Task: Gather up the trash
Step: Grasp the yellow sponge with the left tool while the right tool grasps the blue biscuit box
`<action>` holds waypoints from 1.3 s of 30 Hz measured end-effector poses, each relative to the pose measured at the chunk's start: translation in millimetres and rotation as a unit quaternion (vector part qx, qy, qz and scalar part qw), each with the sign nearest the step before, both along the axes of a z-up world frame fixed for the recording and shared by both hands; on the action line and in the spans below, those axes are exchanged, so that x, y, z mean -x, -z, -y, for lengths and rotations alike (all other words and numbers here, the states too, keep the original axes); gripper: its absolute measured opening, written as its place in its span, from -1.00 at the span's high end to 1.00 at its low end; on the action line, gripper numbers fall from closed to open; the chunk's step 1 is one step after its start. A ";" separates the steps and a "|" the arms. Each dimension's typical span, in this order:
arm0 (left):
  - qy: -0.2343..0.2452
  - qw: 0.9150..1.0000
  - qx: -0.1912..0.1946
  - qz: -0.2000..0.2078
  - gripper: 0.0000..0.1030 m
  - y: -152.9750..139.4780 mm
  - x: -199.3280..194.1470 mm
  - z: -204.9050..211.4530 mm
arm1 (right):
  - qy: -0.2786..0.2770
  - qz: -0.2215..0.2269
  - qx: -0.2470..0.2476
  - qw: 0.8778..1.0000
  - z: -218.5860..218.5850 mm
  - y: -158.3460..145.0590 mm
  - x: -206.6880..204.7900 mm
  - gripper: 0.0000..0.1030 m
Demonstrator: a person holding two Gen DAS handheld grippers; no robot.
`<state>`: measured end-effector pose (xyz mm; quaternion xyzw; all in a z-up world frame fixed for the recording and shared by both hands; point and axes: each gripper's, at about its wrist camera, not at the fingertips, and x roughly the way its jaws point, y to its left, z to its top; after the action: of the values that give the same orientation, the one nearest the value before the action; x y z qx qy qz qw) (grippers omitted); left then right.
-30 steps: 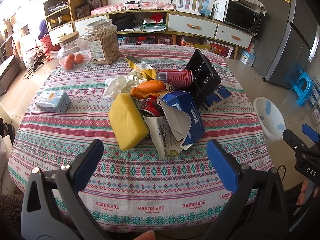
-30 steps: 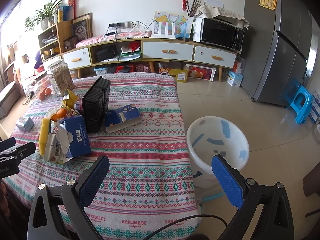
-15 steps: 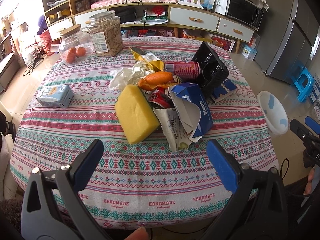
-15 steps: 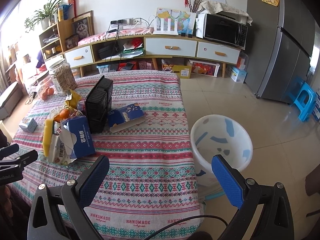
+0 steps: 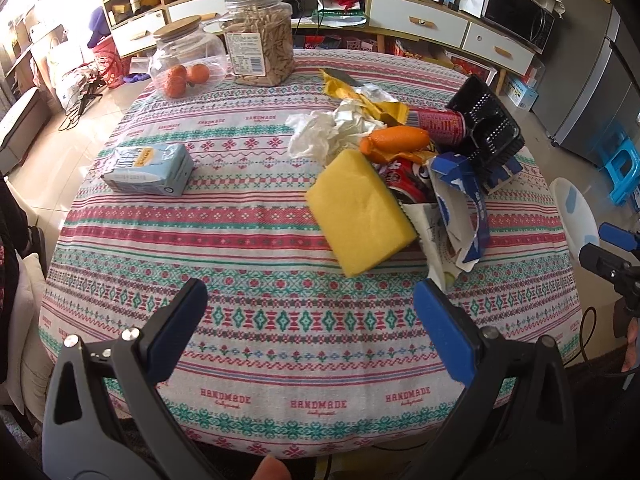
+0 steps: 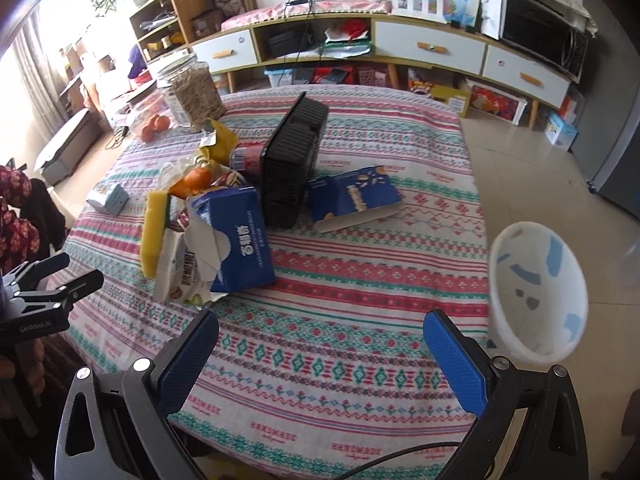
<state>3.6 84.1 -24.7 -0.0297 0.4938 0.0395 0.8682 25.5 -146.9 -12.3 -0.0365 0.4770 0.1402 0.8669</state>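
Tablecloth (image 5: 256,248) carries your trash pile (image 5: 400,168); white bin (image 6: 536,292) stands on the floor beside it. Left gripper (image 5: 310,312) and right gripper (image 6: 320,344) both gape, holding nothing. Bin's far side is cut off in the left view.

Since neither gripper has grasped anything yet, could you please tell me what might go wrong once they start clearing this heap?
1. The trash is heaped: the yellow sponge leans on the crushed red can and wrappers, so pulling one piece may drag others along.
2. The white bin stands on the floor beyond the table edge; a loose release could miss it.
3. The black plastic tray stands on its side and may topple if nudged.
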 end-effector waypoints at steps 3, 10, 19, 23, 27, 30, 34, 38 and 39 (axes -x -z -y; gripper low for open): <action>-0.012 1.000 0.005 -0.010 -0.99 7.0 1.0 -14.2 | -0.015 -0.023 -0.019 0.999 -17.6 9.2 -20.4 -1.00; -0.030 0.999 0.038 -0.024 -0.99 21.0 2.7 -40.9 | -0.037 -0.061 -0.031 0.997 -48.1 39.0 -52.8 -0.99; -0.035 0.996 0.080 -0.034 -0.99 28.1 0.1 -53.3 | -0.029 -0.085 -0.057 0.994 -60.2 60.7 -80.9 -0.65; -0.036 0.992 0.117 -0.043 -0.99 33.0 -3.2 -55.5 | -0.039 -0.102 -0.079 0.991 -66.0 71.2 -87.8 -0.32; -0.042 0.983 0.170 -0.050 -0.93 36.6 -9.7 -56.4 | -0.065 -0.094 -0.067 0.991 -77.1 70.5 -84.0 0.11; -0.047 0.979 0.193 -0.046 -0.90 35.9 -18.2 -52.8 | -0.066 -0.088 -0.055 0.992 -76.0 65.1 -75.5 0.12; -0.046 0.978 0.202 -0.037 -0.86 31.7 -33.8 -41.1 | -0.048 -0.084 -0.073 0.993 -57.9 54.5 -63.2 0.17; -0.055 0.972 0.224 -0.040 -0.80 39.1 -56.1 -34.3 | -0.034 -0.070 -0.076 0.994 -39.9 43.0 -54.4 0.17; -0.059 0.970 0.230 -0.044 -0.76 42.6 -60.2 -33.3 | -0.029 -0.066 -0.077 0.994 -34.4 40.3 -52.9 0.17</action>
<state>63.8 117.3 -67.3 -0.2560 0.5248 -0.0228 0.8115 78.4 -112.5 -52.6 0.0258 0.5200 0.2036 0.8292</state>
